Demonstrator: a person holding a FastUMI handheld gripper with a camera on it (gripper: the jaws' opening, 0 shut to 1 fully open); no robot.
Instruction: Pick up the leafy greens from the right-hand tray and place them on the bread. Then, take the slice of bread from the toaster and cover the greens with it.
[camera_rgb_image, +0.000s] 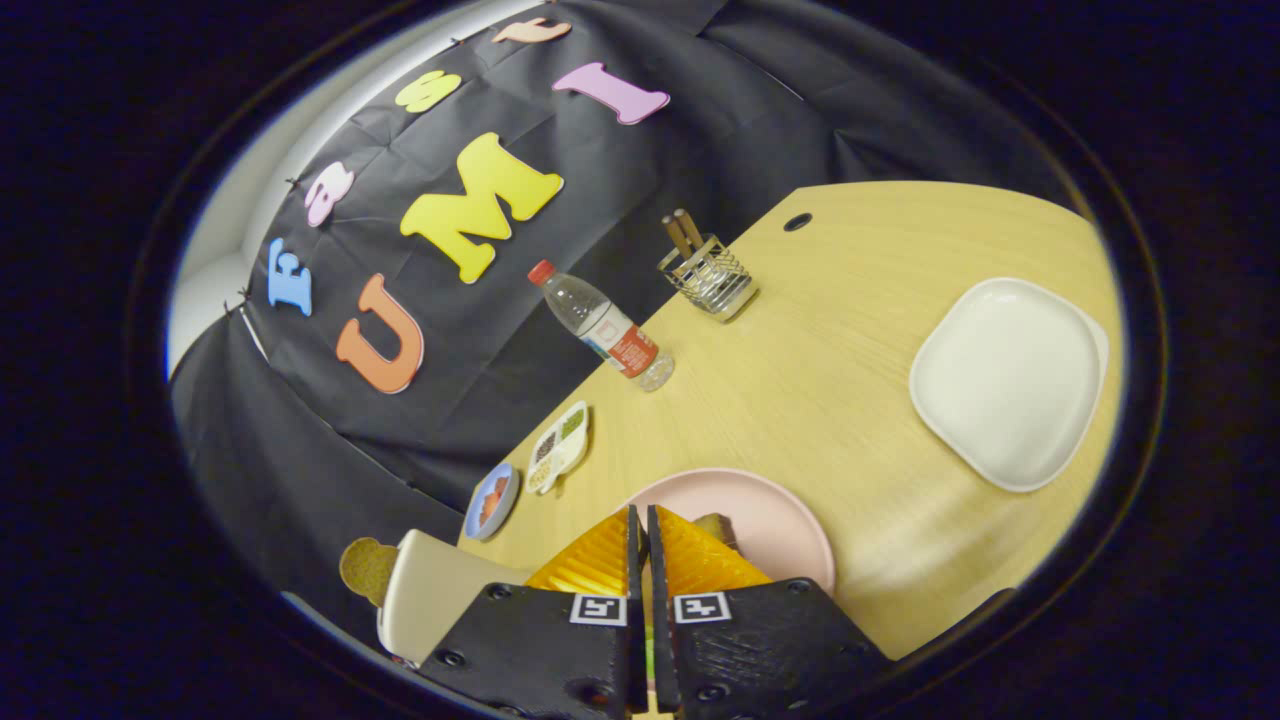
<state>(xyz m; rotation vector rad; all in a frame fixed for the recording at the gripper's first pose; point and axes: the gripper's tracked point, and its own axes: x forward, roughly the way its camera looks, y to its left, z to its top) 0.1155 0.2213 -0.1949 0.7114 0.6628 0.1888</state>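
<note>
My gripper (641, 515) is shut, its fingers pressed almost together over the near rim of a pink plate (775, 520). A thin green sliver of the leafy greens (648, 650) shows in the slit between the fingers, low down near their base. A small corner of bread (716, 524) on the plate peeks out just past the right finger. The white tray (1010, 380) lies bare, further out to the right on the wooden table (830, 380). Left of the fingers stands a cream toaster (430, 590) with a round brown bread slice (366, 568) sticking out of it.
A water bottle (605, 327) and a wire holder with sticks (708, 275) stand along the table's far edge by the black cloth. A white divided dish (560, 447) and a small blue dish (491, 500) sit near the toaster.
</note>
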